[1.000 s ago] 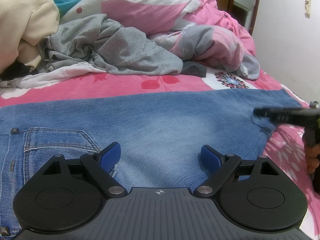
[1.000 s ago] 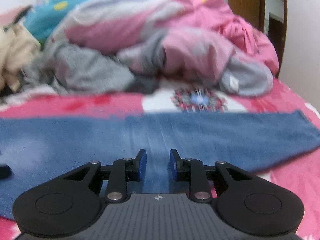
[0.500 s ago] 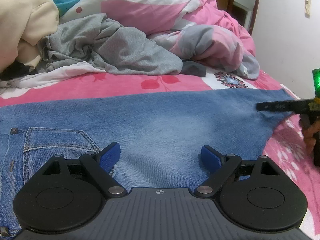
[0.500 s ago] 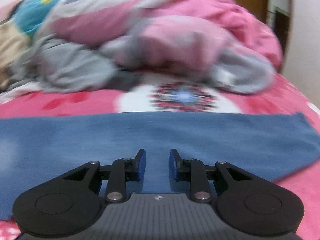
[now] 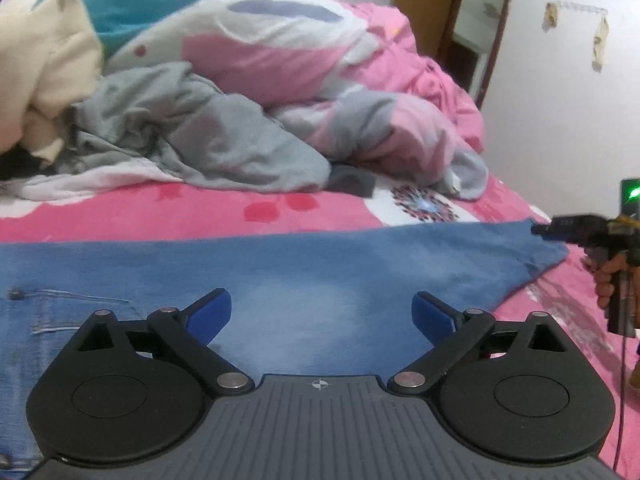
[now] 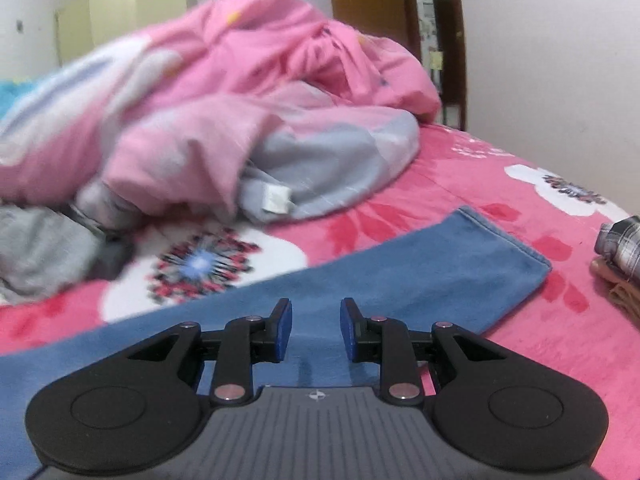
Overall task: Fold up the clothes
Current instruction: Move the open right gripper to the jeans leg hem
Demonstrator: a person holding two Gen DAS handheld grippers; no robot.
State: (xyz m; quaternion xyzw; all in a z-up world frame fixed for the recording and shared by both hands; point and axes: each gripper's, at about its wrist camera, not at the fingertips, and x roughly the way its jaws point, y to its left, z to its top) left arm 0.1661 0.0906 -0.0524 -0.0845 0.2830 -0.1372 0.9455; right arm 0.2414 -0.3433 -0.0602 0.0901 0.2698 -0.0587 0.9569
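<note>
Blue jeans lie flat across the pink bed, back pocket at the lower left, leg end pointing right. My left gripper hovers over the jeans' middle, its jaws opening wide with nothing between them. My right gripper is over the leg near its hem, jaws a narrow gap apart, empty. In the left wrist view the right gripper shows at the right edge by the hem, held in a hand.
A grey garment and a crumpled pink and grey quilt are heaped along the back of the bed. A cream garment sits at far left. Plaid folded clothes lie at the right edge. A white wall stands to the right.
The right gripper swept right along the jeans leg toward the hem. The left gripper rose slightly and its jaws widened.
</note>
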